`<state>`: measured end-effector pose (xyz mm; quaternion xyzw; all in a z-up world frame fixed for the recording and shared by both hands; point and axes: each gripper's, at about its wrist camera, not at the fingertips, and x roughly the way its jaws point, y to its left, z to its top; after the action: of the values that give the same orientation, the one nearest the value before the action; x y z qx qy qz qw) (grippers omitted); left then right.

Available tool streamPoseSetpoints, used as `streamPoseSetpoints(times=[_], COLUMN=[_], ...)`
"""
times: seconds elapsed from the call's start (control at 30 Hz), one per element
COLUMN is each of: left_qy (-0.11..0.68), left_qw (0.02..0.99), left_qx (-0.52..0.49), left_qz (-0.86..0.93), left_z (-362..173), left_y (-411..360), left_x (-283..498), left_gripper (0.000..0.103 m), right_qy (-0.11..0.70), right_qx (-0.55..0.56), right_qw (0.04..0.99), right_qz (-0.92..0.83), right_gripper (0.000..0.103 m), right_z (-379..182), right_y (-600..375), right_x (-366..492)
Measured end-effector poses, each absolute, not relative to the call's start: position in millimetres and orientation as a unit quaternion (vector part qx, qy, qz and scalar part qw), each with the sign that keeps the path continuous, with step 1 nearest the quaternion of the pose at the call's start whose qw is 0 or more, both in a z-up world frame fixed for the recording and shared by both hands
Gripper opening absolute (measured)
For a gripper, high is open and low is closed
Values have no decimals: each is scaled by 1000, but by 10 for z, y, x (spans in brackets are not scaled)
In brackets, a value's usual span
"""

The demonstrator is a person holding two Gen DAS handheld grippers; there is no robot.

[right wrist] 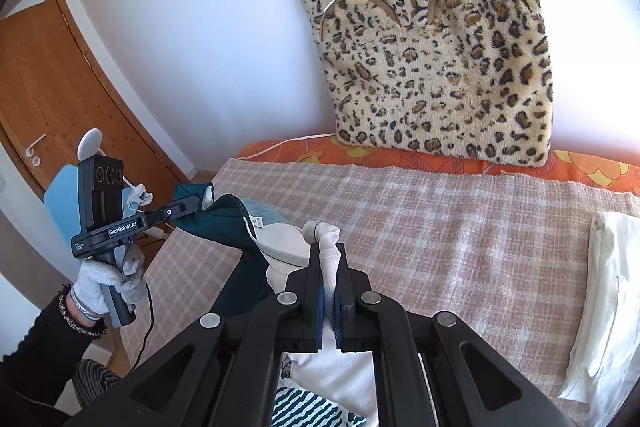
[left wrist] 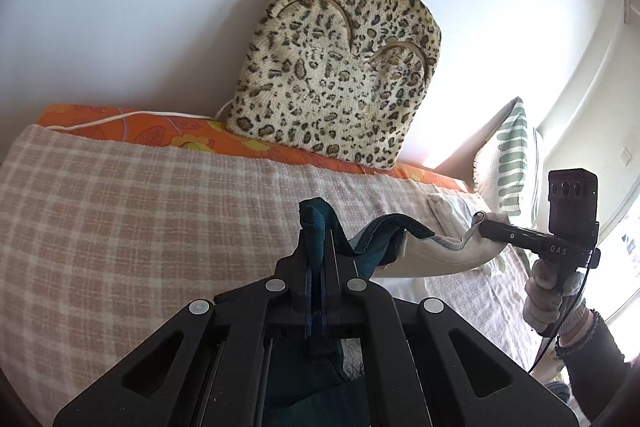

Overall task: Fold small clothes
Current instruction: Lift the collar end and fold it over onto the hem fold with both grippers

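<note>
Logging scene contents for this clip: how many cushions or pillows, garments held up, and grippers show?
Cushions or pillows: 2, the leopard-print cushion and striped pillow
Held garments: 1, the teal and white garment
Grippers: 2, left gripper, right gripper
Total: 5

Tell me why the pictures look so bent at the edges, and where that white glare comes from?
Both views use fisheye lenses, hence the dark round borders. In the left wrist view the checked blanket bulges, and daylight from the right washes out the wall by the striped pillow. In the right wrist view the door curves, and glare whitens the wall beside the leopard cushion.
</note>
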<state>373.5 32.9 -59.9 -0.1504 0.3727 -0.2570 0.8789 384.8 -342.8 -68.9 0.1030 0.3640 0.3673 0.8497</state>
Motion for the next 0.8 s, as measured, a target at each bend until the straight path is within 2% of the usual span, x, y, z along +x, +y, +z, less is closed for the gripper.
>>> streamPoseSetpoints(times=[0.47, 0.67, 0.8], left_qy=[421, 419, 430], left_qw=[858, 855, 848], left_qx=[-130, -134, -110], left_qz=[-265, -273, -290], left_z=[-1070, -1136, -1184], left_y=[419, 474, 415], left_x=[2723, 2530, 2392], left_gripper=[1, 1, 2], right_qy=[386, 368, 357], right_qx=[93, 121, 81], right_qw=[843, 846, 851], right_qz=[363, 367, 377], right_gripper=[1, 1, 2], right_z=[-1278, -1298, -1281], right_y=[-3516, -3720, -3739], right_x=[2813, 2653, 2447])
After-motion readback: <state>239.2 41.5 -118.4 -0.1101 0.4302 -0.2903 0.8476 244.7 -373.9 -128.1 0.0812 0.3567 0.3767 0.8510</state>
